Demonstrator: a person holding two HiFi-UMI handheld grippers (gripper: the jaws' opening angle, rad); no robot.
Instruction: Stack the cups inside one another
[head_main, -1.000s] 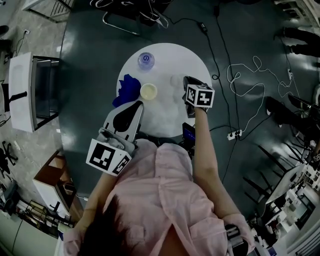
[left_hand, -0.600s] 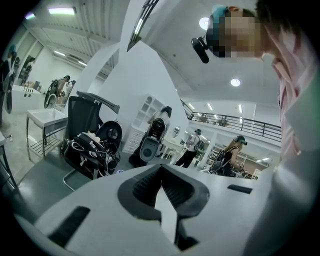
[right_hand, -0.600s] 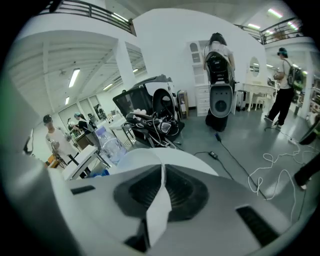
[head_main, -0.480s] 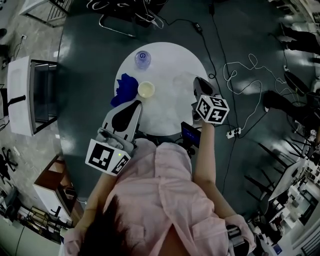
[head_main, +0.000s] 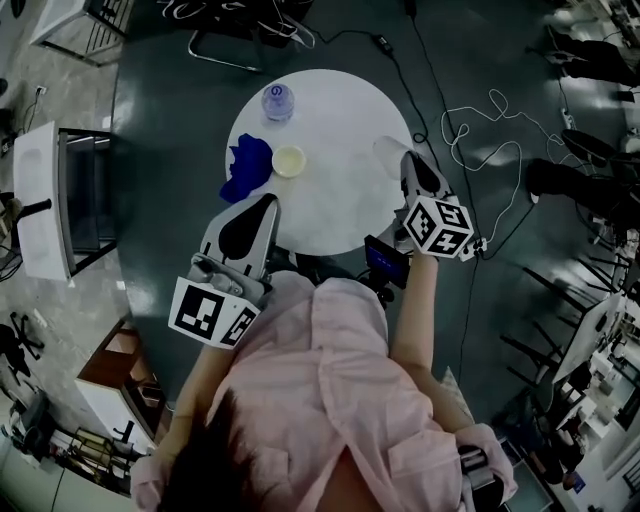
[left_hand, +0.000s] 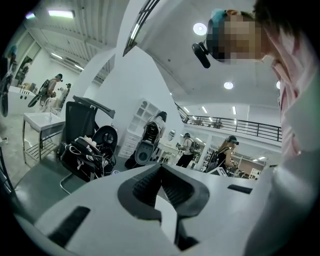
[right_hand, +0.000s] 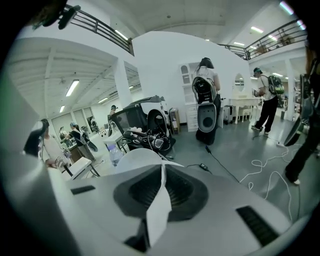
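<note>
Pinching the thin rim wall of a clear plastic cup (head_main: 388, 150), the right tongs (head_main: 406, 160) hold what looks light and easily crushed; the left tongs (head_main: 267, 202), pressed together and empty, point toward the pale yellow cup (head_main: 288, 160) ahead.

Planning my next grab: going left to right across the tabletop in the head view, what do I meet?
blue cloth → cream cup → clear cup. The bottle, farther back, overlaps the cream cup sideways, so it is left out.
</note>
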